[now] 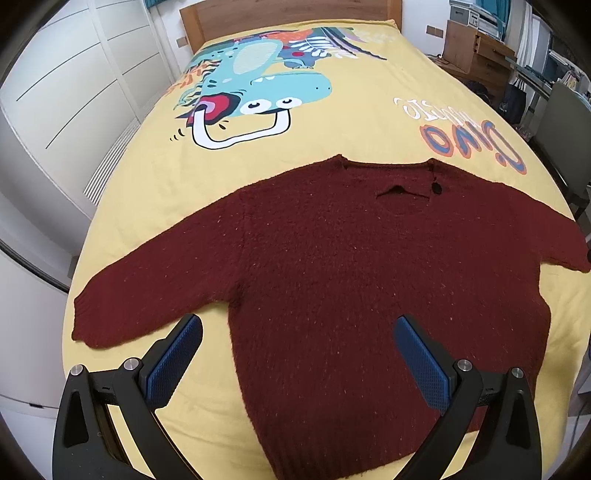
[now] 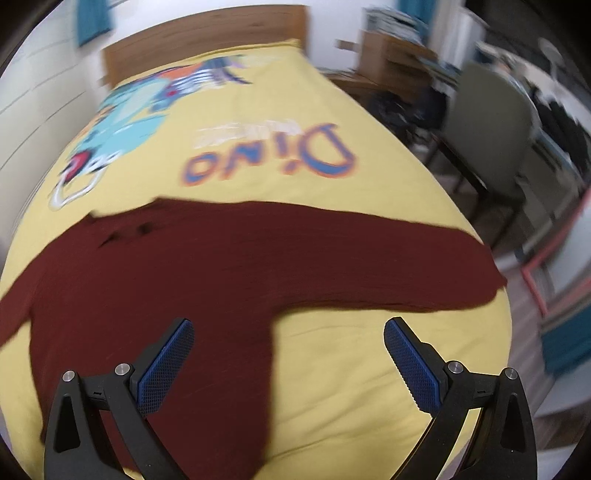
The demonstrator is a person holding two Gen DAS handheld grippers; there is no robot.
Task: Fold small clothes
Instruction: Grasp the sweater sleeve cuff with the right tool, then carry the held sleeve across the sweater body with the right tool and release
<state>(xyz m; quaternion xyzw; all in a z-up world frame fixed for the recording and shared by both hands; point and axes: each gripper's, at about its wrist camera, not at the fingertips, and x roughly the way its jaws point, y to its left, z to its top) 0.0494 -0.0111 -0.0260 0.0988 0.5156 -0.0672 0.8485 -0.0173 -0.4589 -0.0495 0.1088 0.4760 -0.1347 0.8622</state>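
A dark red knit sweater [image 1: 351, 266] lies flat, sleeves spread, on a yellow dinosaur-print bedspread [image 1: 295, 147]. Its neck points to the headboard and its hem is nearest me. My left gripper [image 1: 297, 332] is open and empty, above the sweater's lower left body beside the left sleeve [image 1: 147, 295]. In the blurred right wrist view the sweater [image 2: 221, 266] fills the left and middle, its right sleeve [image 2: 424, 273] reaching to the bed's right edge. My right gripper [image 2: 288, 334] is open and empty, above the sweater's right side under that sleeve.
A wooden headboard [image 1: 280, 14] stands at the far end. White wardrobe doors [image 1: 66, 110] line the left side. A desk [image 1: 480, 48] and a grey chair [image 2: 491, 129] stand right of the bed. The bedspread [image 2: 258, 122] beyond the sweater is bare print.
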